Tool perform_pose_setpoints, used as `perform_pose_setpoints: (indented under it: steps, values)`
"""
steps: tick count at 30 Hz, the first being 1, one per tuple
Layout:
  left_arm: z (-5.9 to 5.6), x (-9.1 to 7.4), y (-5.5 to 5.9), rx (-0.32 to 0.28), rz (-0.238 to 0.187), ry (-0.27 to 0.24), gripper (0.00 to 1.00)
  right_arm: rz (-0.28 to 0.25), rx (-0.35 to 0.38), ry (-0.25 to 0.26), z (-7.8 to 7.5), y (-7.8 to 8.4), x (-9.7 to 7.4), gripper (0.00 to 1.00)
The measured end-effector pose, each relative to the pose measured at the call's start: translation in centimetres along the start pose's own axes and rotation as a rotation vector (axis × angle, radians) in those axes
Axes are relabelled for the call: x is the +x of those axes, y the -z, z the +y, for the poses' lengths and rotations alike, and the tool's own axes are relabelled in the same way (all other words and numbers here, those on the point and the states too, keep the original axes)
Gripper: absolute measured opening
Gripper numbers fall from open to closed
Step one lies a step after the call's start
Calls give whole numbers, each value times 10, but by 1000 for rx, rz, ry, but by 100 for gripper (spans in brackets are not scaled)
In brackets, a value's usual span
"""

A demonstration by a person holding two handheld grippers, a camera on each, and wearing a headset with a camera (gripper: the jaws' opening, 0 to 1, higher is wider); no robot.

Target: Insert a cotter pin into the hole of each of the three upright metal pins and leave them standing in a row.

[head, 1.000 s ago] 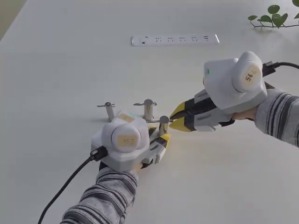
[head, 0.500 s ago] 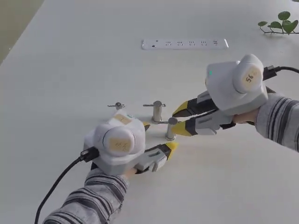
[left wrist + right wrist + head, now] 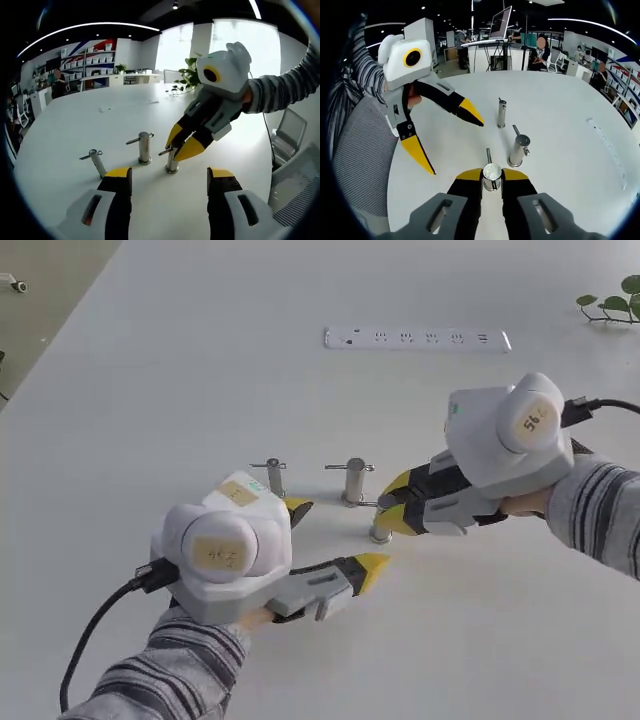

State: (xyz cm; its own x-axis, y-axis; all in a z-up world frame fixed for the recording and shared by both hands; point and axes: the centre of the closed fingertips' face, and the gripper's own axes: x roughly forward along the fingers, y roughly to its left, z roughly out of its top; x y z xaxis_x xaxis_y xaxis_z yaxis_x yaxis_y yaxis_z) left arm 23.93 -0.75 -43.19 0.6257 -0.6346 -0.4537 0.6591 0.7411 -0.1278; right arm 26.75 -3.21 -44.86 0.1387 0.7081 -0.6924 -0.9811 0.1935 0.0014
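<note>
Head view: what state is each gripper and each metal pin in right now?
Left gripper: open, empty.
Right gripper: shut on right pin.
Left pin: upright, cotter pin through it.
Middle pin: upright, cotter pin through it.
Right pin: upright, cotter pin through it, gripped.

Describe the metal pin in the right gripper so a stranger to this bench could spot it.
On the white workbench, nearer the person than the power strip, three short metal pins stand in a row. It is the right-end pin. The middle pin and left pin stand free; this one is clamped in the right gripper.
</note>
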Motion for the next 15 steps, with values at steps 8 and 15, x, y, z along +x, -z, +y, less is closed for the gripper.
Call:
perform_pose_setpoints:
  steps: [8,15]
  values:
    - [5,-15,-1,15,-6,-17,66,-8,-15,-1,-4,1,-1,8]
    - [8,-29,-9,45,-34,-31,76,-8,1,7,-15,0,-12,8]
